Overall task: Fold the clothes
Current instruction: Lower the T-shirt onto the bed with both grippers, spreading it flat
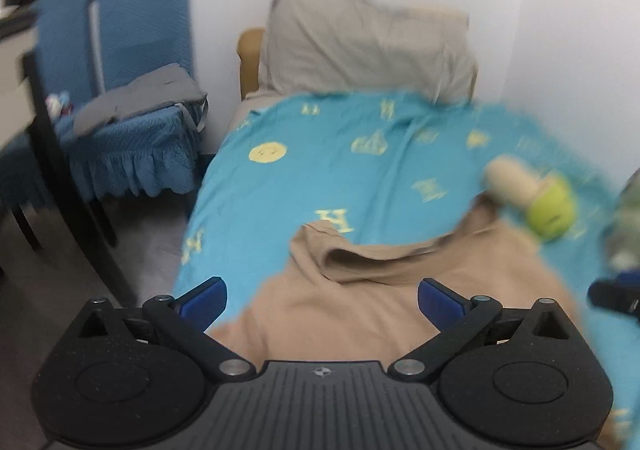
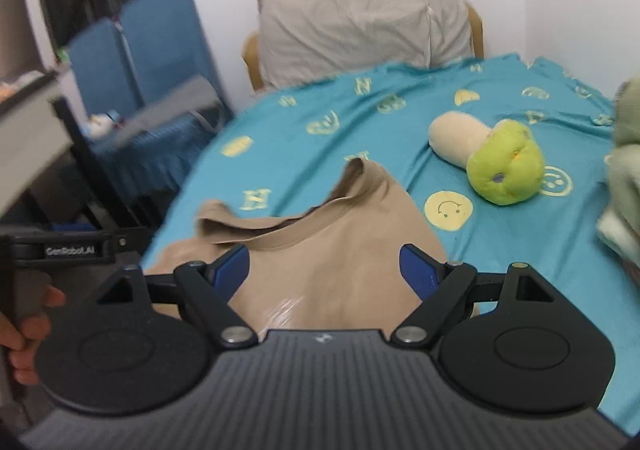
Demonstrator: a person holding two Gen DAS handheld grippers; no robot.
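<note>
Legible markings in the two wrist views.
"GenRobot.AI" in pale letters on the black body of the left claw, seen from the right wrist; repeated yellow "H" letters and smiley faces printed on the turquoise bedsheet. No other text readable.

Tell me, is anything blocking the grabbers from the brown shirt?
No, nothing visible. The brown shirt lies right below both open grabbers, left gripper and right gripper. The stuffed toy sits apart on the blue bedsheet, off to the right.
</note>
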